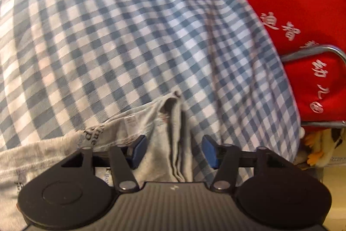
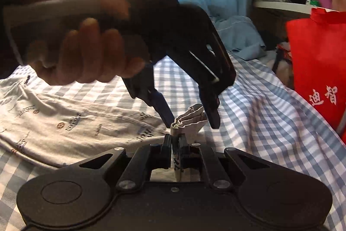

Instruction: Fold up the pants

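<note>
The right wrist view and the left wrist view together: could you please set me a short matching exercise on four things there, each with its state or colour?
Things:
1. right gripper
2. left gripper
3. bag
4. bedsheet

States or colours:
A. blue and white checks
B. red with white characters
C. shut on a bunched corner of the grey pants
D. jaws apart, either side of that corner

Pairs: 1-C, 2-D, 3-B, 4-A

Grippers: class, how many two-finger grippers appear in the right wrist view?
2: the right gripper at bottom centre, shut on grey printed pants; the left gripper, hand-held, above the bunched cloth.
</note>
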A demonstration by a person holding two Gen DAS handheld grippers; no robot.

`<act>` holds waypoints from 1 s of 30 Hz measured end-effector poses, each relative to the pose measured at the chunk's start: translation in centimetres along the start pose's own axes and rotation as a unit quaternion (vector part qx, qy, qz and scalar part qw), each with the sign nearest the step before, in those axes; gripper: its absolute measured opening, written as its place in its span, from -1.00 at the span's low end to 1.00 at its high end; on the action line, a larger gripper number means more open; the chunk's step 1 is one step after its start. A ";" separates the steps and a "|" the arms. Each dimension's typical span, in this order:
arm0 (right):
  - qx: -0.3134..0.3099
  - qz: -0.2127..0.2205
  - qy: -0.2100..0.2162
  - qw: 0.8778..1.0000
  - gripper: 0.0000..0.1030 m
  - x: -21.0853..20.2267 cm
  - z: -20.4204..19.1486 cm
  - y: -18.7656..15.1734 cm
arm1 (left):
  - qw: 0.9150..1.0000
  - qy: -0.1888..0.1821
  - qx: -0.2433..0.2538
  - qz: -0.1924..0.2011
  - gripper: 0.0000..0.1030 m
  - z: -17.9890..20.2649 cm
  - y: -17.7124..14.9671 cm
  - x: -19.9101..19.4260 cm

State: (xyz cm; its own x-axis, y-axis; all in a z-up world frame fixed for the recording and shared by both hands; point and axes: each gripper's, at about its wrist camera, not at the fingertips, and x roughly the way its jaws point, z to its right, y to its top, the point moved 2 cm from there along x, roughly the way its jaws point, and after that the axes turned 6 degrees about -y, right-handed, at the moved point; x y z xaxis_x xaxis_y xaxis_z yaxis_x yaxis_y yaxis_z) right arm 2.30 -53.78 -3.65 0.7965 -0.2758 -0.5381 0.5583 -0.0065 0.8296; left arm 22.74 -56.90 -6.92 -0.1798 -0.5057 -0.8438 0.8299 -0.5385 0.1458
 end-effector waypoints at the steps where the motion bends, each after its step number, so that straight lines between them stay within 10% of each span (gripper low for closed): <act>1: -0.001 0.000 0.001 1.000 -0.89 0.0 -0.1 0.0 | 1.000 0.000 -0.007 0.003 -0.05 -0.3 -0.1 0.0; 8: -0.013 -0.003 0.000 1.000 -0.90 -0.3 -0.5 -0.3 | 1.000 0.000 -0.008 0.019 -0.22 -0.8 -0.5 -0.4; 12: -0.022 -0.003 0.000 1.000 -0.90 -0.3 -0.9 -0.2 | 1.000 0.008 0.008 0.026 0.12 -0.1 -0.5 -0.7; 17: -0.027 -0.003 0.000 1.000 -0.91 -0.5 -1.4 -0.1 | 0.999 0.039 0.011 0.028 -0.88 -0.3 -0.4 -0.6; 25: -0.046 -0.006 -0.031 0.998 -0.45 0.0 -2.0 -0.3 | 0.999 0.006 -0.006 0.045 -0.91 -1.5 -1.4 -1.5; 30: -0.070 0.000 -0.031 0.997 -0.61 0.0 -2.6 0.0 | 0.998 -0.022 -0.013 0.057 -0.91 -2.1 -2.3 -3.1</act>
State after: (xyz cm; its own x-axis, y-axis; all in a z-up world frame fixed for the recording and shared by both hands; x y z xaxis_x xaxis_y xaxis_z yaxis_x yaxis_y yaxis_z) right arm 2.95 -51.27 -4.01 0.7834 -0.3343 -0.5239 0.5884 0.1276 0.7984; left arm 22.49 -52.68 -5.77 -0.1064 -0.5920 -0.7989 0.8598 -0.4584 0.2252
